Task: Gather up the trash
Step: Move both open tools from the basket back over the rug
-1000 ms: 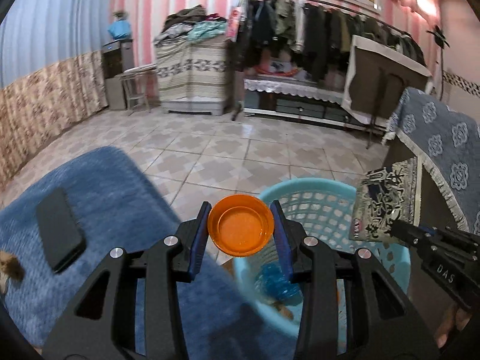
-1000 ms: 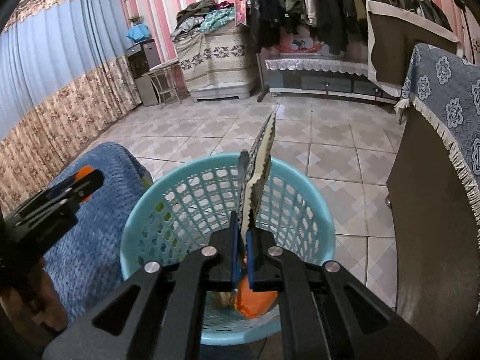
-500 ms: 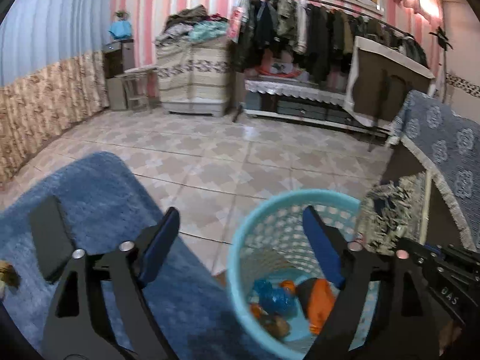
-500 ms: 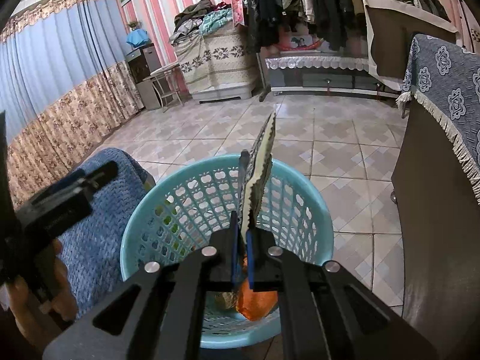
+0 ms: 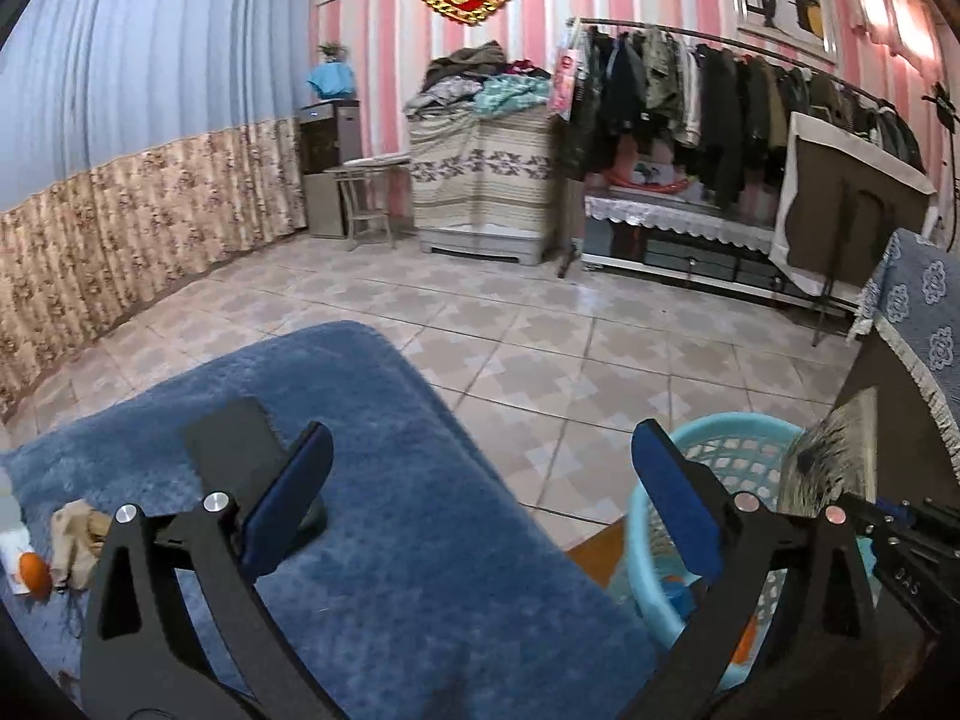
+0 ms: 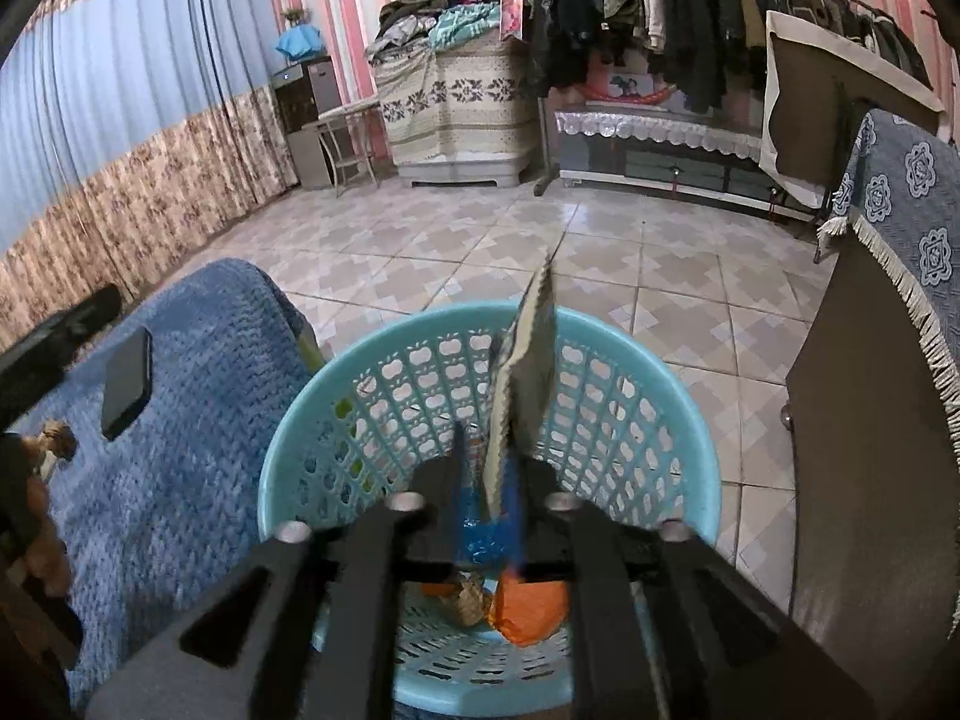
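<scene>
Only right wrist view shows orange trash (image 6: 531, 609) inside basket (image 6: 672, 396).

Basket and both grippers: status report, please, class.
Left gripper open, empty, over blue blanket. Right gripper shut on wrapper above basket. Phone, scraps remain on blanket.

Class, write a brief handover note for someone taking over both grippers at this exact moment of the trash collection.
Left gripper: open, empty, above the blue blanket.
Right gripper: shut on a patterned wrapper, held upright over the turquoise basket.
Done: an orange lid, a blue wrapper and other scraps lie in the basket.
Left: release the patterned wrapper into the basket, then probably collect the crumpled brown paper and small orange piece on the blanket. The black phone is likely not trash.
</scene>
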